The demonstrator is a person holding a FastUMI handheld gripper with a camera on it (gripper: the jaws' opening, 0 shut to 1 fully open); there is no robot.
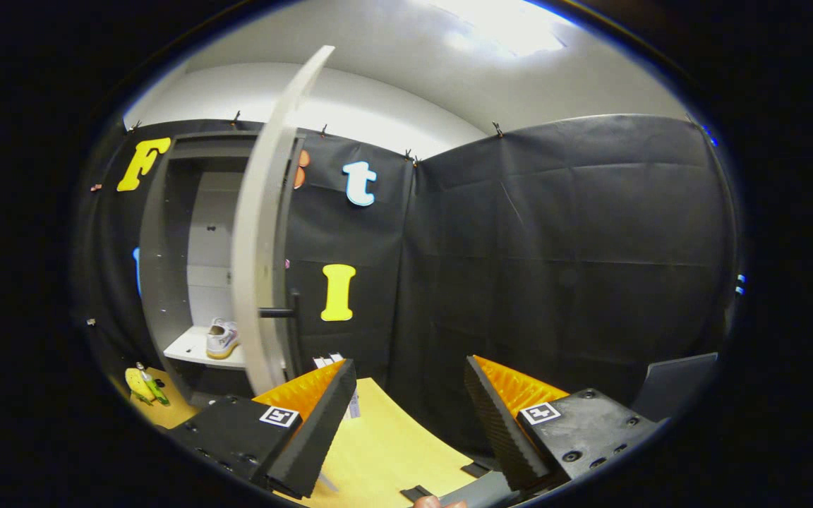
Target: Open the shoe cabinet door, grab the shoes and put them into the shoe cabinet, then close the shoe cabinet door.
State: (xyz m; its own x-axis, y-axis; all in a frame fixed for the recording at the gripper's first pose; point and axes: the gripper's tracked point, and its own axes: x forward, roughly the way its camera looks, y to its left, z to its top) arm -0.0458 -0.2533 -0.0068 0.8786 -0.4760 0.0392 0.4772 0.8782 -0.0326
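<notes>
The tongs [410, 416] stand spread wide with nothing between their fingers; through the gap shows only the yellow worktop [385, 444] and, beyond it, the black cloth wall.

Just ahead of the left finger and slightly to its left stands the shoe cabinet door [262, 233], swung open and seen nearly edge-on, a pale tall slab whose long axis runs upright. Its dark bar handle [283, 312] juts from the door's right-hand face, low on the panel, a little above and beyond the left fingertip. That is the relation the closing move turns on: the handle lies ahead and to the left of the tongs, on the side of the door that faces them, so I judge that the tongs would need to shift leftward and forward to reach it or to press against the panel.

Beyond the door, further left, the grey shoe cabinet [156, 282] stands open. A white sneaker [223, 339] with a tan sole rests on its lower white shelf [188, 349], partly hidden behind the door's edge; whether a second shoe sits beside it cannot be told. With a shoe already inside, the task looks to be at its last step, the door not yet shut.

On the worktop at the cabinet's foot lies a small yellow-and-green object [144, 386], too small to identify.
</notes>
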